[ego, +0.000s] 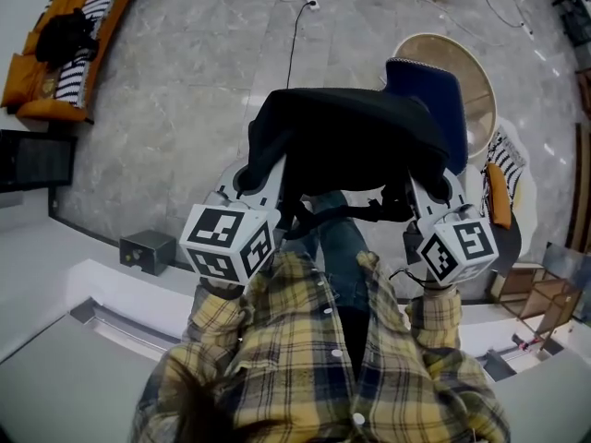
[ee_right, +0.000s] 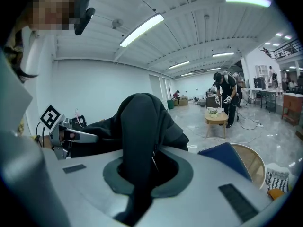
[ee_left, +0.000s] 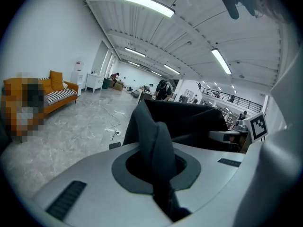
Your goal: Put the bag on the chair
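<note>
- Black bag [ego: 346, 141] is carried in the air in front of the person, slung between the two grippers; nothing is seen under it but the grey floor [ego: 185, 90].
- Left gripper [ego: 251, 181]: fingers [ego: 238, 181] are pressed nearly together, and a fold of the bag's dark cloth is pinched in the slot, as shown in the left gripper view [ee_left: 158, 164].
- Right gripper [ego: 441, 190]: the same is seen, with a thick fold of the bag clamped between nearly closed fingers in the right gripper view [ee_right: 142, 169].
- Round wicker chair [ego: 480, 90] with a blue cushion [ego: 434, 86] is found just ahead and to the right; its near edge is partly covered by the bag in the head view.
- The bag is judged to be in transit, not yet over the seat.

Handling advice for this step:
- Both pinches should be kept firm until the bag's weight is taken by the cushion; soft cloth can slip out of a narrow grip.
- The two grippers should be kept level with each other so the bag is not tipped.
- The bag should be centred over the seat, then lowered, and only then released, both sides together.
- The white cable [ego: 294, 35] on the floor lies well off to the left and is not judged a hazard.
</note>
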`<action>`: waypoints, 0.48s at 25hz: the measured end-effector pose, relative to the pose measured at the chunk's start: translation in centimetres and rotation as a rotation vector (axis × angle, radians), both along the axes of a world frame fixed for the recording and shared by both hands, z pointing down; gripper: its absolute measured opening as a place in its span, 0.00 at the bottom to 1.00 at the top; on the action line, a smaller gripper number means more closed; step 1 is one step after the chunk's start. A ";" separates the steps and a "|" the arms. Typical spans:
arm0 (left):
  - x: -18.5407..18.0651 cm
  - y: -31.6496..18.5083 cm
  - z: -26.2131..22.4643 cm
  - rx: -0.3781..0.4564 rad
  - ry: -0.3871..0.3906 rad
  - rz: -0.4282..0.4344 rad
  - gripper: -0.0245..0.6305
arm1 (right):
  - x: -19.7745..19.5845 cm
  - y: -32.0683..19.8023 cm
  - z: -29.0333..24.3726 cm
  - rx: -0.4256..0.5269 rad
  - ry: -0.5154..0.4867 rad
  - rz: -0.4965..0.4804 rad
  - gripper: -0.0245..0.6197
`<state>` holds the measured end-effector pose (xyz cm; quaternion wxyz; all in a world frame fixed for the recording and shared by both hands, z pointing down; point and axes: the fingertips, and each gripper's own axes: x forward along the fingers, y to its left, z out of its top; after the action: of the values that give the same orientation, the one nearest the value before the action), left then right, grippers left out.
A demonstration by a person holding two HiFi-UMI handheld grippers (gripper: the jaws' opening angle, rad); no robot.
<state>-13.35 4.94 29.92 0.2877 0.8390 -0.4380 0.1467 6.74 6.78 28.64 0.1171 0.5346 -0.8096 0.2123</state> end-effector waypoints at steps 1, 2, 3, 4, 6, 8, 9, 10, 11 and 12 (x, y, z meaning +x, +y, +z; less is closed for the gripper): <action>0.1 -0.4 0.1 -0.003 -0.003 -0.004 0.09 | 0.1 -0.4 0.3 -0.006 0.001 -0.001 0.09; 0.2 -0.8 0.3 -0.006 -0.006 -0.007 0.09 | 0.3 -0.9 0.5 -0.013 0.002 -0.002 0.09; 0.3 -1.3 0.5 -0.008 -0.010 -0.010 0.08 | 0.5 -1.4 0.8 -0.018 0.002 -0.003 0.09; 0.6 -1.9 0.6 -0.010 -0.014 -0.013 0.08 | 0.8 -2.0 1.1 -0.022 -0.001 -0.005 0.09; 1.2 -3.2 1.1 -0.016 -0.026 -0.020 0.09 | 1.4 -3.3 1.7 -0.029 -0.009 -0.009 0.09; 1.9 -4.7 1.5 -0.023 -0.039 -0.030 0.09 | 2.1 -4.9 2.2 -0.036 -0.013 -0.016 0.09; 2.3 -5.4 1.6 -0.027 -0.045 -0.036 0.08 | 2.5 -5.8 2.4 -0.040 -0.015 -0.021 0.09; 2.7 -6.2 1.7 -0.030 -0.050 -0.042 0.08 | 2.9 -6.6 2.5 -0.043 -0.018 -0.026 0.09; 3.1 -7.0 1.7 -0.033 -0.055 -0.049 0.09 | 3.3 -7.5 2.6 -0.045 -0.021 -0.032 0.09; 3.4 -7.7 1.8 -0.035 -0.059 -0.056 0.09 | 3.6 -8.4 2.7 -0.046 -0.025 -0.040 0.09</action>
<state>-9.95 -2.74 31.68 0.2933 0.8165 -0.4670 0.1710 10.33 -1.58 31.32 0.1235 0.5128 -0.8163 0.2353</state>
